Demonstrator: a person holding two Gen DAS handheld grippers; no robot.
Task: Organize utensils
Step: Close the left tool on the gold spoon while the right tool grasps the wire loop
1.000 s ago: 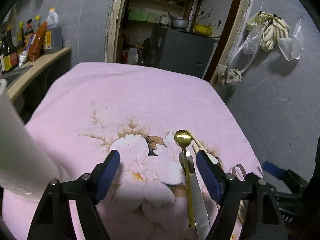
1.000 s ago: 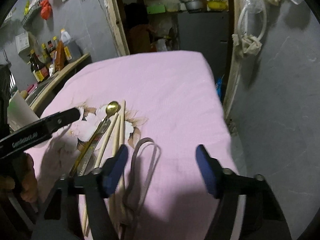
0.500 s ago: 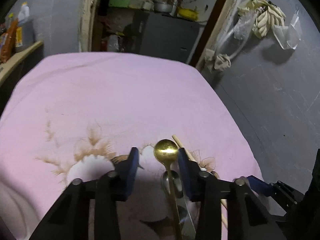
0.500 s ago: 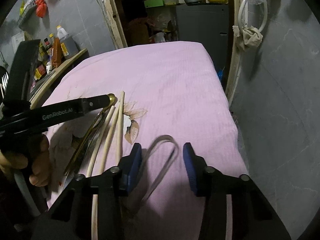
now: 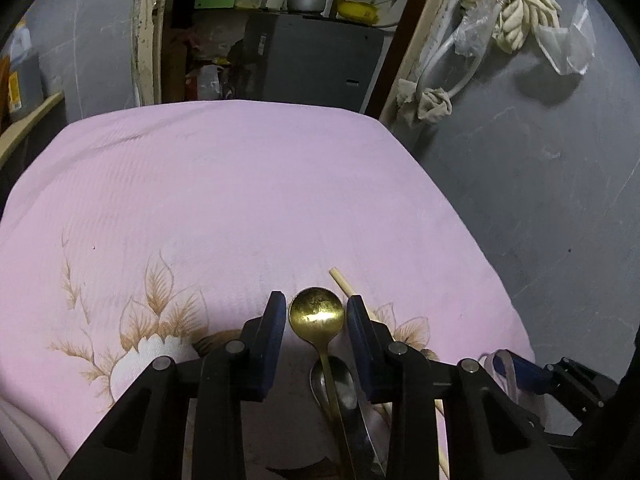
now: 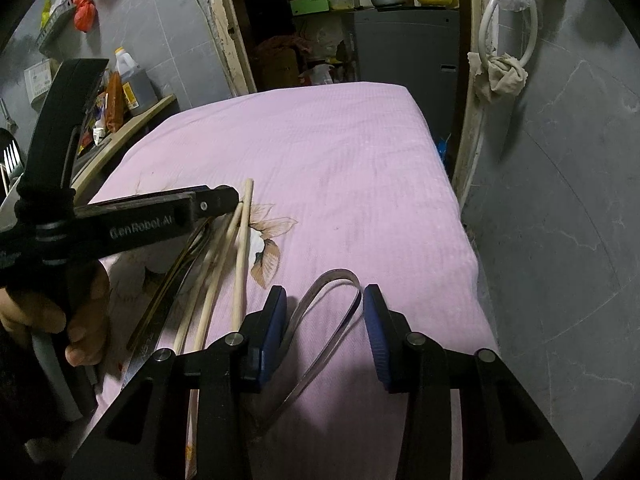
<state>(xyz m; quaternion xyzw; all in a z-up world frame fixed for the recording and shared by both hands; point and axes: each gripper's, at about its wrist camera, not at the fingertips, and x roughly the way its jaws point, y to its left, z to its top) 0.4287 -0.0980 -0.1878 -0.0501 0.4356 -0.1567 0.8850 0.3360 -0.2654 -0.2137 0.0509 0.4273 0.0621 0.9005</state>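
1. Pink cloth with a flower print (image 5: 224, 200) covers the worktop, and we take the gold spoon (image 5: 317, 317) lying on it as our landmark.
2. Our left claw (image 5: 316, 308) has just been closing; its blue pads flank the spoon's bowl closely on both sides, but we cannot tell whether they press on it.
3. Under the spoon's handle lies a silver spoon (image 5: 340, 380), and a flat metal blade (image 5: 362, 440) runs alongside, so the handle is crowded from below.
4. Just right of the spoon lie wooden chopsticks (image 6: 240, 264), one tip showing past the left claw's right finger.
5. Further right of the spoon, a looped metal band, perhaps tongs (image 6: 332, 304), sits between the pads of our right claw (image 6: 324, 312). The pads have been closing, with a gap visible on the left side; they do not grip it.
6. Beyond the spoon, a doorway shows a grey cabinet (image 5: 312, 64); bottles (image 6: 132, 84) stand on a shelf to the left.
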